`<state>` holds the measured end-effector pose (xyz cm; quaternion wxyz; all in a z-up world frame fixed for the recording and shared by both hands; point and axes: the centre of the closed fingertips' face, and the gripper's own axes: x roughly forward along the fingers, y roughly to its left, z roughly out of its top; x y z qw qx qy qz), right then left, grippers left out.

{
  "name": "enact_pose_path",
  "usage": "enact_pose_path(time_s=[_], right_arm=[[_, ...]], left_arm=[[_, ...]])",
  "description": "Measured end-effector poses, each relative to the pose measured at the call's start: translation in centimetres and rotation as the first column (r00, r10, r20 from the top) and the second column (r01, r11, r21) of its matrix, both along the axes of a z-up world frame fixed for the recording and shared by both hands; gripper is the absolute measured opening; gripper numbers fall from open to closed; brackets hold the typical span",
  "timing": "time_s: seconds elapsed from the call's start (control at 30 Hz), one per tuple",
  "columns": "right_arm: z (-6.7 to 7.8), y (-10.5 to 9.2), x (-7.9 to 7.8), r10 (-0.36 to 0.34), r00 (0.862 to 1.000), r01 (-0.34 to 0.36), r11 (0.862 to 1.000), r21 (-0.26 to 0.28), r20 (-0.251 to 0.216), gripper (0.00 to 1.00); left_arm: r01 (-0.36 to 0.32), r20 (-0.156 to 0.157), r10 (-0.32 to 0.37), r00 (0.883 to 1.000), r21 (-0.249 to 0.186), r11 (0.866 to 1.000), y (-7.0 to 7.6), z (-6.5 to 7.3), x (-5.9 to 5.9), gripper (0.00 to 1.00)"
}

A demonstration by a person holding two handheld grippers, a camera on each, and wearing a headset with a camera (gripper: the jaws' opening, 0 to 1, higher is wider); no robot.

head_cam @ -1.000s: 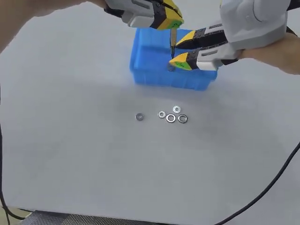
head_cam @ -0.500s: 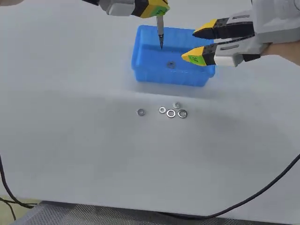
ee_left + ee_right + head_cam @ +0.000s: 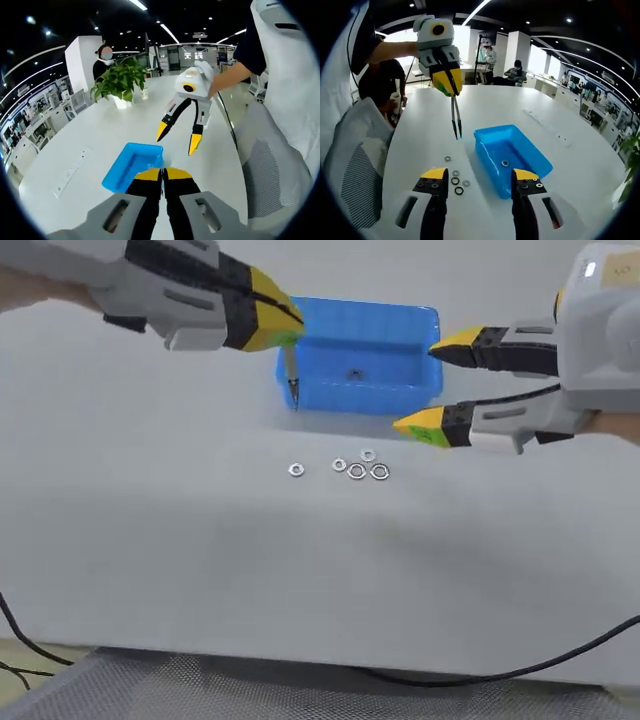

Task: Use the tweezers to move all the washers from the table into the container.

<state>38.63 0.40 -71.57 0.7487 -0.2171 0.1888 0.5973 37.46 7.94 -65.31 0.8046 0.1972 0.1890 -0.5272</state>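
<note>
My left gripper is shut on a pair of metal tweezers, which hang point-down just off the front left corner of the blue container. The tweezers are pinched nearly together with nothing visible at the tips. One washer lies inside the container. Several washers cluster on the white table in front of it, with one more washer apart to the left. My right gripper stands open and holds nothing at the container's front right corner. In the left gripper view the jaws of my left gripper are closed.
The white table stretches wide around the washers. A black cable runs along the table's near right edge. Far off stand a potted plant and people at other desks.
My left gripper has carried the tweezers out of the container, leftward and nearer, to its front left corner. The right gripper has drawn back to the right. The head camera has shifted.
</note>
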Motion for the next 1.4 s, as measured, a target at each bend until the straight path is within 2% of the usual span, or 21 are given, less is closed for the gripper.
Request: enact_pose_path(time_s=[0.1, 0.2, 0.23, 0.3, 0.33, 0.4, 0.43, 0.57, 0.73, 0.83, 0.97, 1.03, 1.4], right_arm=[[-0.4, -0.1, -1.5, -0.007, 1.000, 0.007, 1.000, 0.004, -0.022, 0.58], [-0.7, -0.3, -2.9, -0.017, 0.999, 0.017, 1.000, 0.004, -0.037, 0.62], [-0.8, -0.3, -3.2, -0.018, 0.999, 0.018, 1.000, 0.004, -0.039, 0.62], [-0.9, -0.4, -3.9, -0.020, 0.999, 0.020, 1.000, 0.005, -0.048, 0.64], [-1.0, -0.4, -4.2, -0.019, 0.998, 0.019, 1.000, 0.002, -0.054, 0.65], [-1.3, -0.6, -4.9, -0.021, 0.997, 0.020, 1.000, -0.004, -0.068, 0.66], [-1.4, -0.7, -5.3, -0.015, 0.997, 0.014, 1.000, -0.006, -0.075, 0.66], [-2.2, -1.0, -6.2, -0.010, 0.996, 0.008, 1.000, -0.020, -0.093, 0.67], [-2.8, -0.9, -6.6, -0.028, 0.992, 0.027, 1.000, -0.011, -0.122, 0.67], [-3.3, -0.8, -6.9, -0.028, 0.990, 0.027, 1.000, -0.011, -0.142, 0.67], [-3.8, -0.6, -7.3, -0.019, 0.988, 0.017, 1.000, -0.017, -0.156, 0.67], [-3.9, -0.6, -7.3, -0.020, 0.986, 0.017, 1.000, -0.017, -0.165, 0.67], [-3.7, -0.6, -6.8, -0.036, 0.983, 0.037, 0.999, -0.001, -0.181, 0.66]], left_arm=[[-0.024, -0.015, 0.024, 1.000, -0.014, 1.000, 0.2, -0.7, -1.1, 0.05], [-0.048, -0.014, 0.047, 0.999, -0.018, 0.999, 0.8, -1.8, -1.9, 0.05], [-0.053, -0.009, 0.053, 0.999, -0.023, 0.998, 0.8, -1.9, -2.1, 0.05], [-0.076, 0.035, 0.077, 0.996, -0.053, 0.996, 0.8, -1.8, -2.1, 0.05], [-0.083, 0.043, 0.086, 0.995, -0.066, 0.994, 0.8, -2.0, -2.4, 0.05], [-0.083, 0.038, 0.086, 0.996, -0.074, 0.994, 0.6, -2.3, -2.9, 0.05], [-0.083, 0.023, 0.084, 0.996, -0.074, 0.994, 0.4, -2.7, -3.3, 0.05], [-0.064, 0.011, 0.064, 0.998, -0.046, 0.997, -0.1, -3.9, -4.1, 0.05], [-0.063, 0.025, 0.064, 0.998, -0.052, 0.997, -0.5, -3.6, -4.1, 0.05], [-0.060, 0.040, 0.062, 0.997, -0.042, 0.997, -0.5, -3.6, -3.6, 0.05], [-0.061, 0.025, 0.062, 0.998, -0.041, 0.997, -0.5, -3.9, -3.3, 0.05], [-0.053, 0.028, 0.054, 0.998, -0.041, 0.998, -0.6, -3.9, -3.4, 0.05], [-0.055, 0.010, 0.055, 0.998, -0.023, 0.998, -1.0, -4.8, -2.8, 0.05]])
